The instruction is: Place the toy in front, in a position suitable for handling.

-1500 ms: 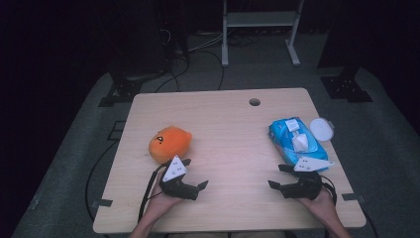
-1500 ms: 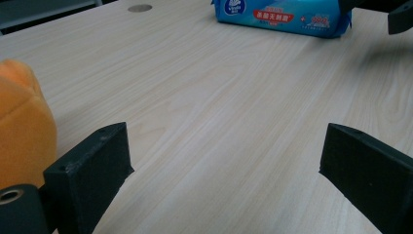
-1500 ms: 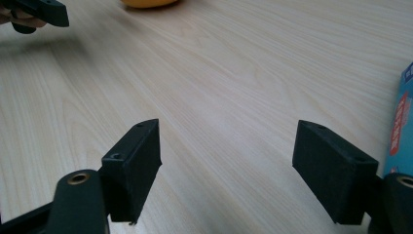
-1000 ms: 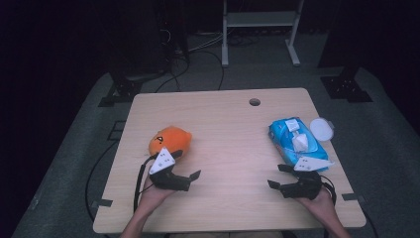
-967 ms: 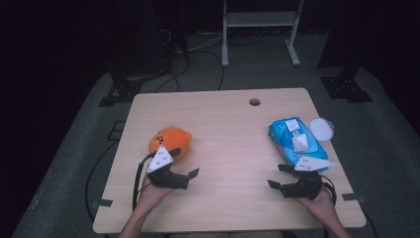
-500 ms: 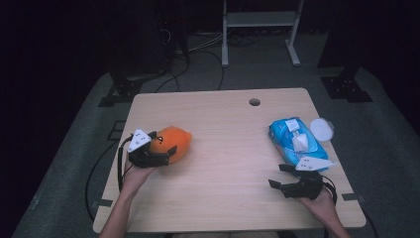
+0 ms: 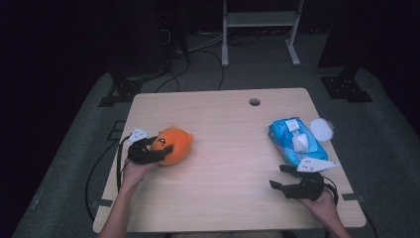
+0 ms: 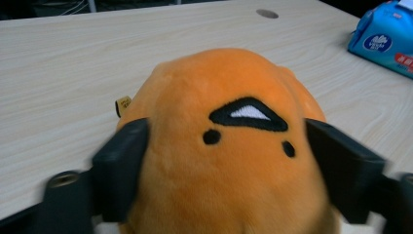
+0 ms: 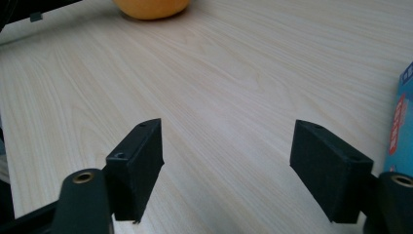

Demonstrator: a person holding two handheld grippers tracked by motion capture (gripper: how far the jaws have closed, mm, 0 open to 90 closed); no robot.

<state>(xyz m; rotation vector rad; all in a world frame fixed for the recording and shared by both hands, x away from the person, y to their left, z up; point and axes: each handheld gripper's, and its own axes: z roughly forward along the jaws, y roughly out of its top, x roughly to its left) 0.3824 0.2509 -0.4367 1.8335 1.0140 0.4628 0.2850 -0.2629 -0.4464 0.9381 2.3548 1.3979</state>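
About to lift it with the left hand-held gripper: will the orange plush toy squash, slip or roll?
The orange plush toy looks soft and fuzzy, so it will probably squash rather than slip. The left hand-held gripper has just been closing around it. Probably light. Its rounded body may wobble if pushed.

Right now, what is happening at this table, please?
A person works at a wooden table with a gripper in each hand. The left gripper has just been closing its jaws around an orange plush toy, and the pads now touch its sides. The right gripper rests open with nothing between its jaws, close to a blue pack of wipes.
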